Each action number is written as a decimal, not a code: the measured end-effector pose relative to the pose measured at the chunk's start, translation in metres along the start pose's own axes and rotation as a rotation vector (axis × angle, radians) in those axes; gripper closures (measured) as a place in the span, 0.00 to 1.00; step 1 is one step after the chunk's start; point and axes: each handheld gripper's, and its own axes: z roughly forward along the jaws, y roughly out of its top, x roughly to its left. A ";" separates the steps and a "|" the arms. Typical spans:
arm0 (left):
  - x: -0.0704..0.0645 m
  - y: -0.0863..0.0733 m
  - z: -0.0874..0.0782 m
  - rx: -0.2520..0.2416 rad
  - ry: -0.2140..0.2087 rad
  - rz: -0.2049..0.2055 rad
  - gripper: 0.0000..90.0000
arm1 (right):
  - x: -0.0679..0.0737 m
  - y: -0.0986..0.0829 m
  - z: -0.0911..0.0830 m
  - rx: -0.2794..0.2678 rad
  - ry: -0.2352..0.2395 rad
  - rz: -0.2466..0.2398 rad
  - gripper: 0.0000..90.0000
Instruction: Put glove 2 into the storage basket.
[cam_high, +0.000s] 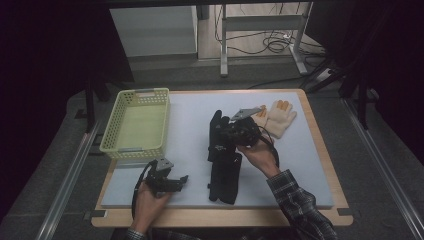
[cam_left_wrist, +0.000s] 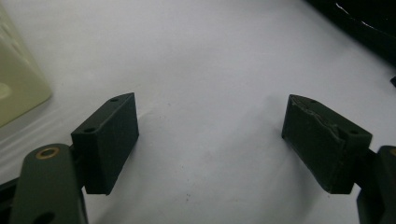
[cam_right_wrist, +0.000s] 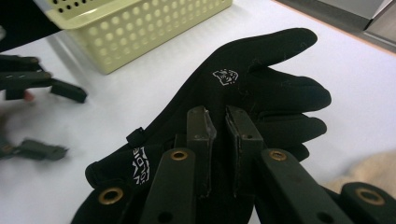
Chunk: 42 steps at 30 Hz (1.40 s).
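Two black gloves lay mid-counter, and we had our right claw pinched nearly closed on the upper black glove, gripping its fabric near the palm. The second black glove lay flat just below it. Our left claw hung wide apart over bare white surface near the front edge, holding nothing. The yellow basket sat at the left, a cream glove far right.

The black glove's cuff runs off the bottom edge behind the right claw.
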 end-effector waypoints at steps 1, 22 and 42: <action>0.000 0.000 0.000 0.000 0.000 0.000 0.21 | 0.002 -0.002 -0.003 0.002 0.003 0.003 0.89; -0.001 0.000 0.000 -0.006 0.001 -0.007 0.21 | 0.054 -0.069 -0.020 0.023 0.073 0.053 0.88; 0.000 0.000 0.000 -0.001 0.001 -0.003 0.21 | 0.050 -0.097 -0.027 0.019 -0.034 -0.029 0.55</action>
